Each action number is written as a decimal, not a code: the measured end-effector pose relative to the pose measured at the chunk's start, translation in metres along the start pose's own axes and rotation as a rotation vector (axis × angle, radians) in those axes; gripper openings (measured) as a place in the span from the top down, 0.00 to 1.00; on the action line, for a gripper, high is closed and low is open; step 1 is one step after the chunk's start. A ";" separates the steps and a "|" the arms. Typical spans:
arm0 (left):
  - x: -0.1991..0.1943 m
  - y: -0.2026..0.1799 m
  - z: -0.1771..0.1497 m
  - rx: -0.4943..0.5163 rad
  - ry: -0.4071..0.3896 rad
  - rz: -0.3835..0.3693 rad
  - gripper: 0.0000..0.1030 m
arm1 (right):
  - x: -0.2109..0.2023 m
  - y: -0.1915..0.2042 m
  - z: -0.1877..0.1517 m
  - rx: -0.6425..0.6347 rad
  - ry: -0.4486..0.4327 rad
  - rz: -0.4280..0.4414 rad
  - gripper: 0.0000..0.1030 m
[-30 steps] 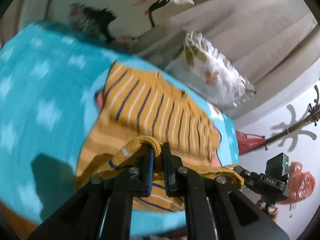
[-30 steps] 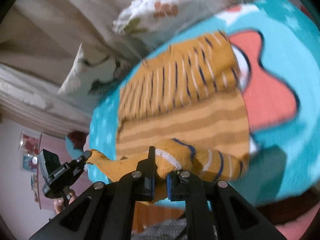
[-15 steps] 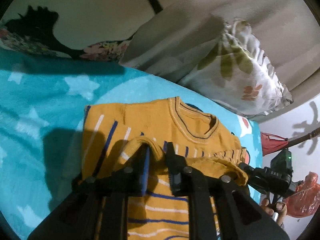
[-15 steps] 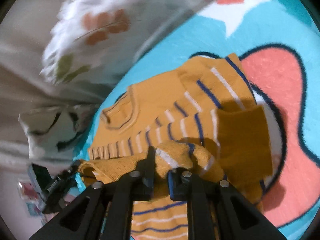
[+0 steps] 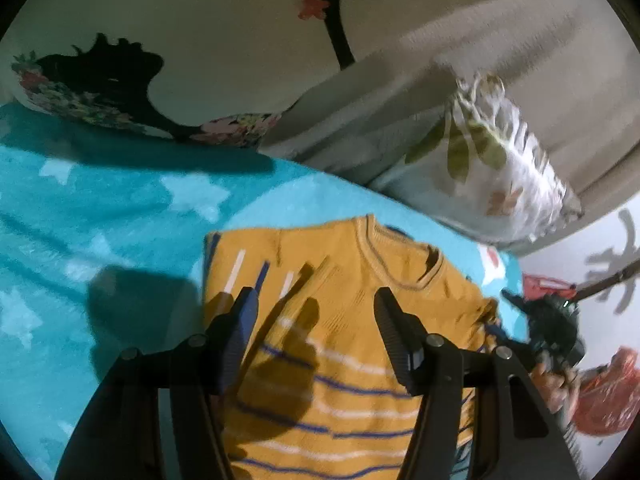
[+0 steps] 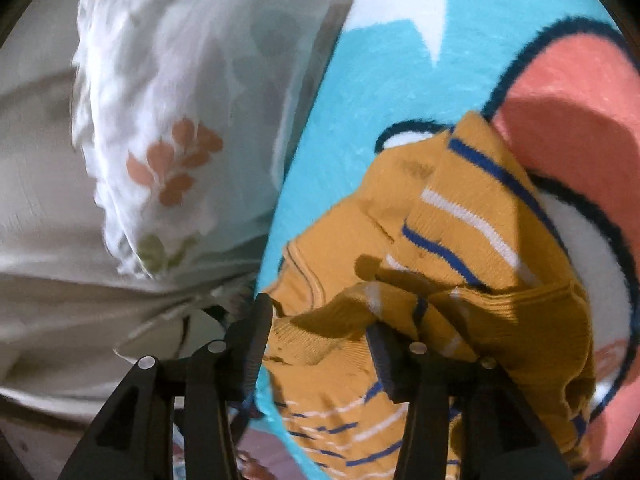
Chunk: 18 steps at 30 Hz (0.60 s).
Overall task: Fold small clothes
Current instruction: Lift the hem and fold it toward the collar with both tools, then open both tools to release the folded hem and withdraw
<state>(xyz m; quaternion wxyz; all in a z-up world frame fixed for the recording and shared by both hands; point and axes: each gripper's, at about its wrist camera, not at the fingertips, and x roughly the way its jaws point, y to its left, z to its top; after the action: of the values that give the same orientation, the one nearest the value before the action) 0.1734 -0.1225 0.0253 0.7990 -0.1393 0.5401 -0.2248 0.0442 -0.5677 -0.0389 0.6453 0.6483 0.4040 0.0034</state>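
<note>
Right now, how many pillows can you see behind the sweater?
2. A crane-print pillow leans at the far left, and a leaf-print pillow sits to its right beyond the sweater. More may be hidden off-frame.

Teal star blanket, floral pillow, poss. red bag.

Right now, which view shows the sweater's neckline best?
The left wrist view: the sweater's neckline lies whole and unobstructed beyond the fingers. In the right wrist view only a sliver of it shows, foreshortened beside the folded hem.
</note>
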 end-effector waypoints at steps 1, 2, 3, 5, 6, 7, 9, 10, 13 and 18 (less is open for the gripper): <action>-0.001 0.000 -0.004 0.006 0.008 0.006 0.42 | -0.005 0.000 0.001 -0.003 -0.002 -0.001 0.50; -0.002 0.001 -0.008 0.011 0.017 0.010 0.42 | -0.008 0.001 0.002 -0.005 -0.006 0.000 0.50; -0.001 0.002 -0.013 0.017 0.031 0.011 0.42 | -0.012 0.001 0.003 -0.007 -0.008 0.003 0.50; -0.002 0.002 -0.022 0.032 0.054 0.016 0.42 | -0.022 0.001 0.005 -0.009 -0.013 0.004 0.48; -0.002 0.001 -0.028 0.044 0.062 0.019 0.42 | -0.028 0.000 0.006 -0.006 -0.029 0.001 0.47; -0.002 0.000 -0.032 0.055 0.069 0.021 0.42 | -0.032 -0.002 0.007 -0.001 -0.041 0.006 0.47; 0.000 -0.004 -0.041 0.084 0.078 0.034 0.42 | -0.043 -0.006 0.008 0.024 -0.094 0.019 0.37; 0.001 -0.006 -0.046 0.103 0.080 0.045 0.42 | -0.051 -0.007 0.008 0.034 -0.121 0.024 0.35; 0.004 -0.011 -0.058 0.173 0.072 0.102 0.42 | -0.066 0.009 0.000 -0.046 -0.164 -0.010 0.35; 0.023 -0.001 -0.062 0.193 0.107 0.199 0.42 | -0.048 0.052 -0.045 -0.407 -0.061 -0.251 0.35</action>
<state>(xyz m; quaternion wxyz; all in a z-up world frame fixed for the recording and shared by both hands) 0.1230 -0.1337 -0.0158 0.7971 0.0045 0.5689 -0.2022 0.0153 -0.5477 0.0373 0.7699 0.4496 0.4526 -0.0150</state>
